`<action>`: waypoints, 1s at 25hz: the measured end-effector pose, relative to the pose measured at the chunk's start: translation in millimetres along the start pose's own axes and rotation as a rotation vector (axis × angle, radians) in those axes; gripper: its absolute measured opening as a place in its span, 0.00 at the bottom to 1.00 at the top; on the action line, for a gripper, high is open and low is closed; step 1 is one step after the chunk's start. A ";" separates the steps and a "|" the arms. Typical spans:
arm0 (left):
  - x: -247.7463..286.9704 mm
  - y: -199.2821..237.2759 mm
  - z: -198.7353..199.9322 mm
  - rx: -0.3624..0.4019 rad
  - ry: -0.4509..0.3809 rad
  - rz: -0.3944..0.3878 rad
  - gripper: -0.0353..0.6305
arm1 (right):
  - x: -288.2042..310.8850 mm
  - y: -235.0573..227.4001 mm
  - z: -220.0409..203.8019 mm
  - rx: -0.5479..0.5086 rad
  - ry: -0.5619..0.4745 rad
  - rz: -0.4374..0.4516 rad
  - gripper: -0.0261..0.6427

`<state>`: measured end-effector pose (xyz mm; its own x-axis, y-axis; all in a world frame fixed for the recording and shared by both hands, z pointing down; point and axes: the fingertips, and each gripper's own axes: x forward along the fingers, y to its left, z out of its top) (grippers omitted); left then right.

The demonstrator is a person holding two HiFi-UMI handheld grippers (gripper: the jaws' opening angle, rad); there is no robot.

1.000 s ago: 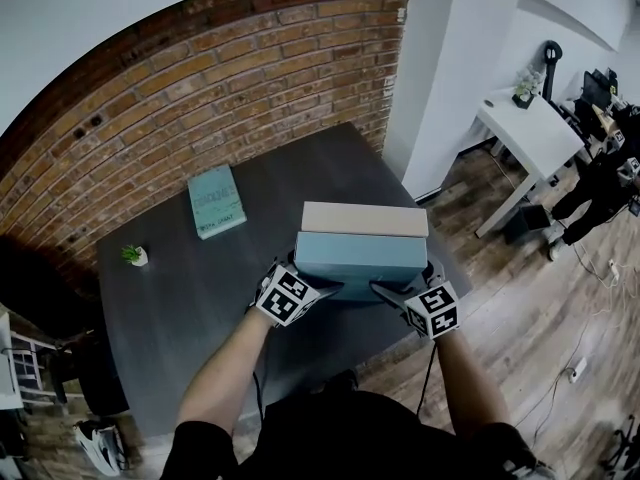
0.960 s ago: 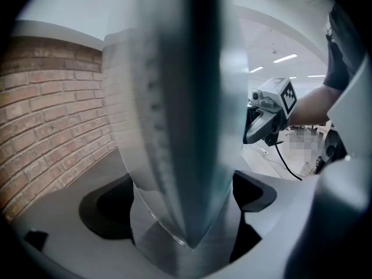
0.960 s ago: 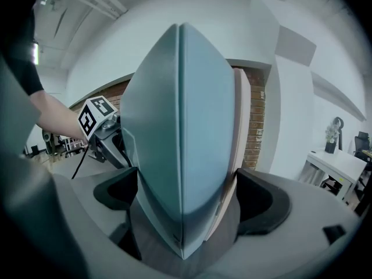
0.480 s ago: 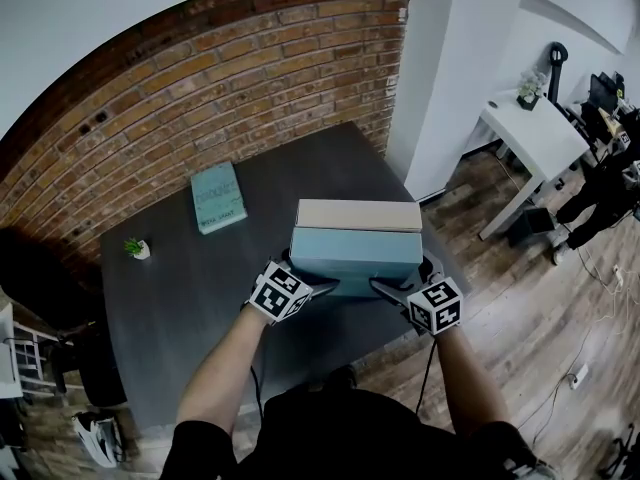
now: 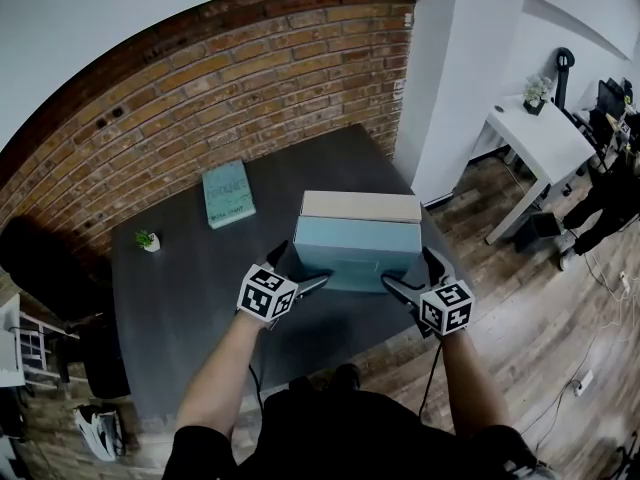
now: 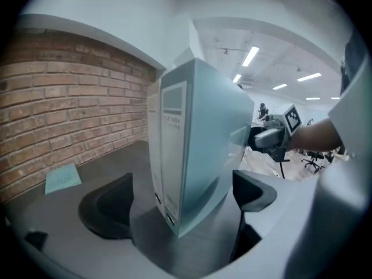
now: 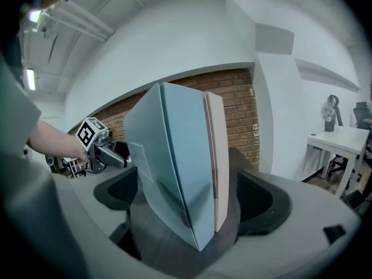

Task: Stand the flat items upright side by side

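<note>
- Blue file box (image 5: 357, 253) and beige file box (image 5: 360, 206) stand upright, face to face and touching, on the dark table (image 5: 200, 298), centre of the head view.
- Left gripper (image 6: 180, 197): jaws spread wide, straddling the near end of both boxes. Gap visible on each side, so no clamp.
- Right gripper (image 7: 190, 197): same at the other end, jaws wide apart around the pair, nothing pinched.
- Change over the last second: the left marker cube has slid out toward frame left, away from the box end. The right one sits roughly where it was. The boxes look unmoved and still square to each other.
- Read: the pair is placed and free-standing, and the grippers are releasing rather than squaring up. That step looks done.
- Teal book (image 5: 228, 194) lies flat on the table, upper left of the boxes and well apart. Likely the next flat item to stand beside the pair.
- Small potted plant (image 5: 147, 240) sits at the table's left edge, out of the way.
- Risk: clipping a box end while pulling out could tip the pair.
</note>
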<state>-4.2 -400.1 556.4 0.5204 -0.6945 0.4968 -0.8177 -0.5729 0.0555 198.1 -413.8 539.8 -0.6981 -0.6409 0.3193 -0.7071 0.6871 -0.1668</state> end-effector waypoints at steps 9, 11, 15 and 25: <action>-52.4 -31.8 12.1 0.018 -0.128 0.024 0.77 | -41.3 15.6 -7.8 0.049 -0.035 -0.125 0.79; -76.0 -35.0 13.8 0.010 -0.172 0.042 0.52 | -50.8 27.7 -8.4 0.067 -0.043 -0.152 0.75; -124.4 -44.6 11.1 -0.014 -0.247 0.046 0.47 | -60.4 75.2 -7.0 0.065 -0.052 -0.142 0.68; -185.9 -60.8 -0.1 -0.057 -0.331 0.097 0.27 | -94.1 167.5 -1.7 0.046 -0.088 -0.104 0.49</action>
<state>-51.2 -236.1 460.7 0.4837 -0.8533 0.1950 -0.8747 -0.4788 0.0746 145.5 -237.8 483.4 -0.6267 -0.7365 0.2546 -0.7790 0.6005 -0.1805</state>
